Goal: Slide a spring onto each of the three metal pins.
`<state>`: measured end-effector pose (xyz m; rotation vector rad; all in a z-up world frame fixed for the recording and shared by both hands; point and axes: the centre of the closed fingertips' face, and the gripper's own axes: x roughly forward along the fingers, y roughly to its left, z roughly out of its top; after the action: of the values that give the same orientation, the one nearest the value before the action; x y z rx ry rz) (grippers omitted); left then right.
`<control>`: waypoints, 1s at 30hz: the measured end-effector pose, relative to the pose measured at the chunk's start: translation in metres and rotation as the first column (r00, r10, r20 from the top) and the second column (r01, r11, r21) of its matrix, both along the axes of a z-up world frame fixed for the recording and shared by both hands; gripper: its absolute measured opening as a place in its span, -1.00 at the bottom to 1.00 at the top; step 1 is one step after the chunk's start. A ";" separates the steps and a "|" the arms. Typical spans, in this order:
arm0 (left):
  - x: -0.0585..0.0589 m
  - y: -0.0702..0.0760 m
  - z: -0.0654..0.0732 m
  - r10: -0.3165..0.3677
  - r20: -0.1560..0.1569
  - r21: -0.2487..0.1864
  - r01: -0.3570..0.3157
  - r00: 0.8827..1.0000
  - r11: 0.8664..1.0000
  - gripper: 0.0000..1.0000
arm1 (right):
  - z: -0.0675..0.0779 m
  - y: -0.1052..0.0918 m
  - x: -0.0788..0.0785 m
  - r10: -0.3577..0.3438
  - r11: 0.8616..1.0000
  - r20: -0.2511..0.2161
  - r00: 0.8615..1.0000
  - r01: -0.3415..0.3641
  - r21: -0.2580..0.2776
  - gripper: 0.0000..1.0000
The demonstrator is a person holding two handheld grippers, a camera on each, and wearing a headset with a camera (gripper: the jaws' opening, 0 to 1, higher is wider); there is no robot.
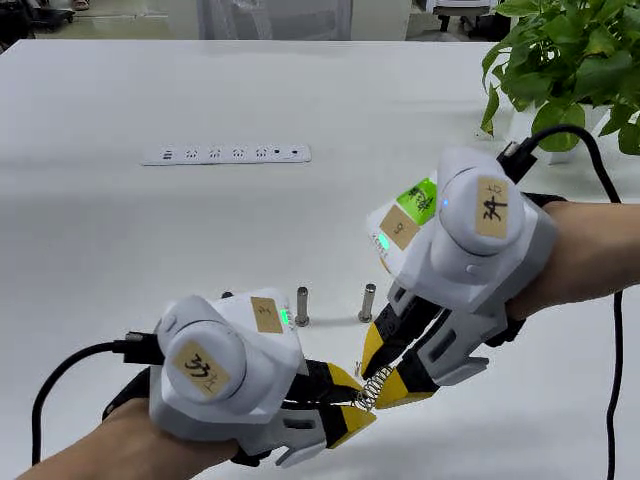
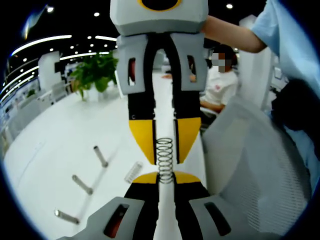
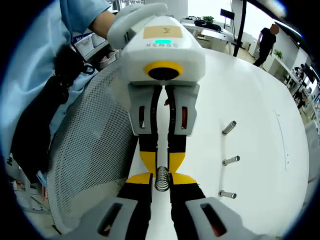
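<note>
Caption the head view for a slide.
Left gripper and right gripper hold a coiled metal spring between them, beside two upright metal pins on the white table.

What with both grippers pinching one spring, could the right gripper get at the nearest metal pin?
Probably yes: that pin stands upright, unblocked, close beside the right gripper; the left gripper would first have to release the spring.

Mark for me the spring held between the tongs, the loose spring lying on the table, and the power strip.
held spring (image 2: 164,157), left gripper view, middle coils.
loose spring (image 2: 133,171), left gripper view, mid-length.
power strip (image 1: 227,154), head view, centre of its top face.
</note>
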<state>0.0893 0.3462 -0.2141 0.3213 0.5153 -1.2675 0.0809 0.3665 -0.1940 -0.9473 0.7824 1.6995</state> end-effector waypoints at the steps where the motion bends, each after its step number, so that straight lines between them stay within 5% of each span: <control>1: 0.000 0.000 0.000 0.001 0.000 -0.001 -0.001 1.000 1.000 -0.82 | -0.001 -0.001 0.000 -0.001 1.000 0.000 1.000 0.001 -0.004 -0.71; 30: -0.001 -0.010 0.008 0.021 -0.013 -0.067 -0.022 1.000 0.998 -0.80 | -0.003 -0.008 0.000 -0.004 0.999 -0.029 1.000 0.003 -0.033 -0.75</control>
<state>0.0887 0.3367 -0.2056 0.2515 0.4841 -1.2640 0.0806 0.3588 -0.1968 -0.9446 0.8329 1.7056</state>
